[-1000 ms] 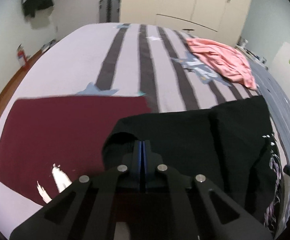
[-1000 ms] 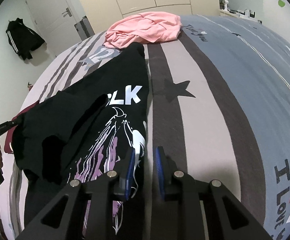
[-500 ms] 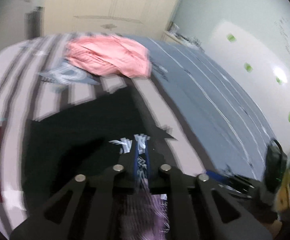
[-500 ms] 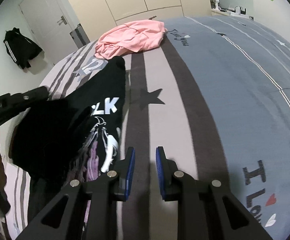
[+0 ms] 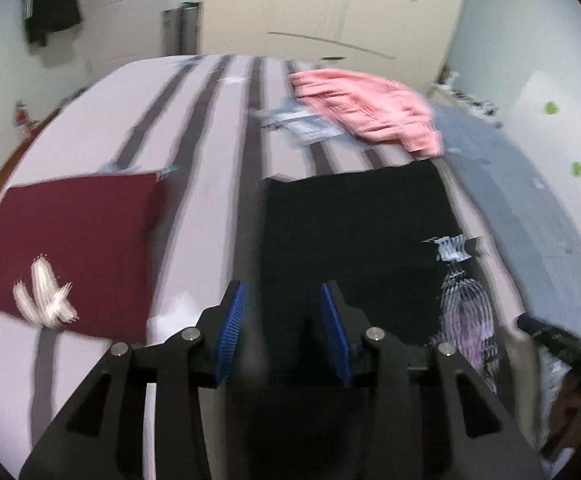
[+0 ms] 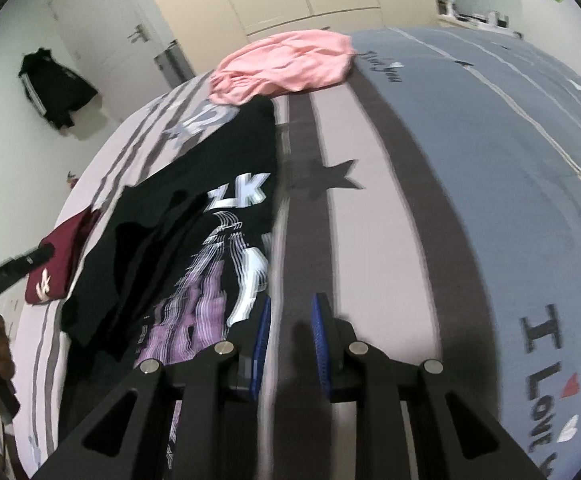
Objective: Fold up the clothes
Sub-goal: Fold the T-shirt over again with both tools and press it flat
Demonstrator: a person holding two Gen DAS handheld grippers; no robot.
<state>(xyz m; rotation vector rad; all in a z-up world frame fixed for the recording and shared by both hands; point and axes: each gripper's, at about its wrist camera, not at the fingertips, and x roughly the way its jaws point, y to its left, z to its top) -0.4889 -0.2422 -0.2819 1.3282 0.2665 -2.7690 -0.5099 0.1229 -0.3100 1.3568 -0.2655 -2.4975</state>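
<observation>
In the left wrist view, the left gripper (image 5: 282,320) is being held above the bed (image 5: 194,128), and its blue-padded jaws are opening with nothing between them. Beyond the jaws, the black T-shirt (image 5: 354,232) is lying flat on the bed, folded over so that mostly plain black cloth is being shown, with a strip of white and purple print at its right edge. To the left of the black T-shirt, a folded maroon garment (image 5: 78,240) with a white mark is resting on the striped cover. Beyond the black T-shirt, a crumpled pink garment (image 5: 370,112) is lying near the far end of the bed. A dark jacket (image 5: 48,4) is hanging on the wall at upper left. The picture is blurred by motion.

In the right wrist view, the right gripper (image 6: 288,336) is being held just right of the black T-shirt (image 6: 194,208), over a dark stripe of the bed (image 6: 490,160). Its jaws are standing slightly apart and nothing is being gripped. The printed front of the black T-shirt is facing up here. The pink garment (image 6: 286,66) is touching the far tip of the black T-shirt. The maroon garment (image 6: 56,264) is partly hidden at the black T-shirt's left, where the tip of the left gripper (image 6: 30,260) is also being seen.
</observation>
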